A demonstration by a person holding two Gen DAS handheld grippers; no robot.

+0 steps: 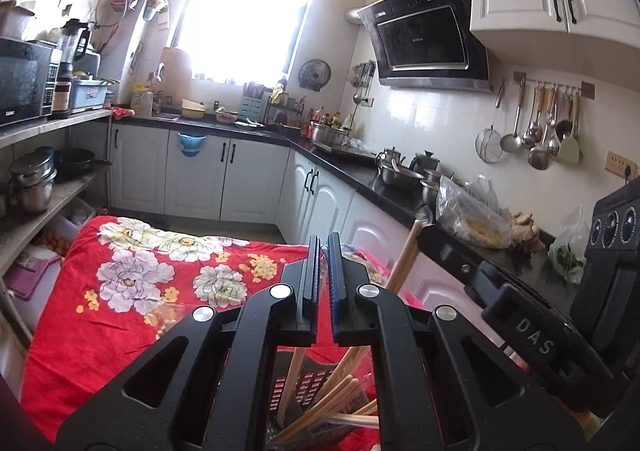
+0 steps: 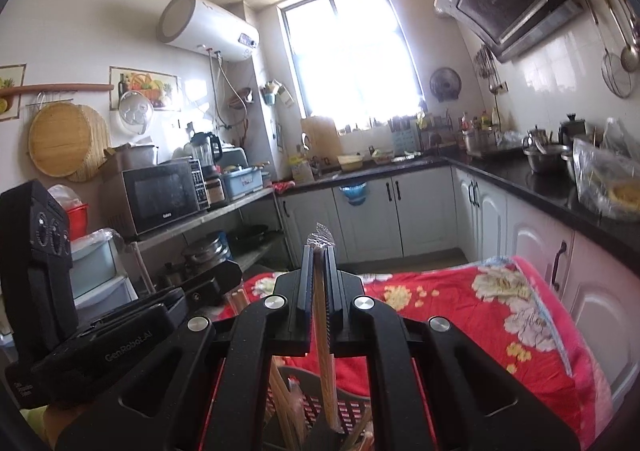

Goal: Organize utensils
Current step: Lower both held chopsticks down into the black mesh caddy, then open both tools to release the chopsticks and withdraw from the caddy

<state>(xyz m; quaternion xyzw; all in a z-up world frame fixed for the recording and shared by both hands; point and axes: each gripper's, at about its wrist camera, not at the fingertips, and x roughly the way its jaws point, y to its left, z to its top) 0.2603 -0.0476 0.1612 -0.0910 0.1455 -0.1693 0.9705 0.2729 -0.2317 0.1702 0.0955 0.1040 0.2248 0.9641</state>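
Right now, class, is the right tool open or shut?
Shut. In the right wrist view the right tool has both fingers pressed against a plastic-wrapped pack of chopsticks, whose lower end reaches into the dark slotted basket.

Matt black plastic grippers (image 1: 323,251), shiny metal bolts. Pale wooden chopsticks (image 1: 340,403), one pair (image 2: 326,363) in clear glossy wrap. Dark slotted plastic basket (image 2: 352,407). Soft red floral cloth (image 1: 132,283), slightly creased. Glossy black counter (image 1: 360,175).
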